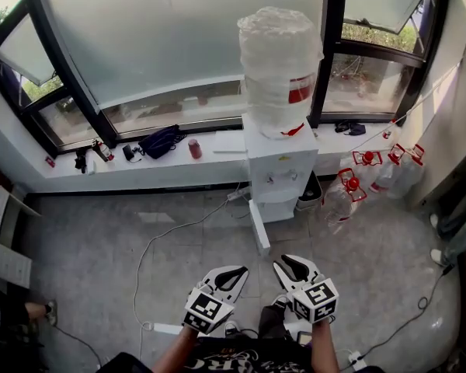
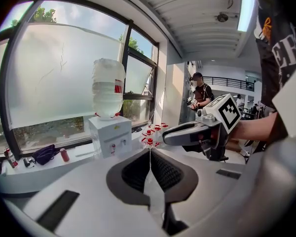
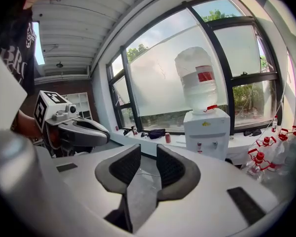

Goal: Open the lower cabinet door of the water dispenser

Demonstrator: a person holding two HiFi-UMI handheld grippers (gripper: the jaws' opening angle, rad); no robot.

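There is one dispenser (image 1: 281,158). It is white, with one wrapped bottle (image 1: 278,68) on top and two taps (image 1: 273,179) on its front. It stands at 12 o'clock from the person, against the sill (image 1: 140,171). Its lower door (image 1: 259,228) shows as a narrow white panel that stands out from the lower left corner toward the person, so it seems to be swung open.

At 2 o'clock, on the floor just beside the dispenser, is a group of clear jugs (image 1: 343,199); four red handles can be counted. On the sill at 11 o'clock lie one black bag (image 1: 160,141) and one red can (image 1: 195,148).

There are two grippers. The left hand-held gripper (image 2: 150,154) has its pads pressed together, with nothing between them. The right hand-held gripper (image 3: 147,158) has its pads a little spread, and the narrow gap is empty. Both are held side by side at 6 o'clock on bare forearms. They point toward the dispenser and a little downward, well apart from it.

The grey floor (image 1: 85,247) between the grippers and the door is open. One white cable (image 1: 151,251) crosses it at 10 o'clock.
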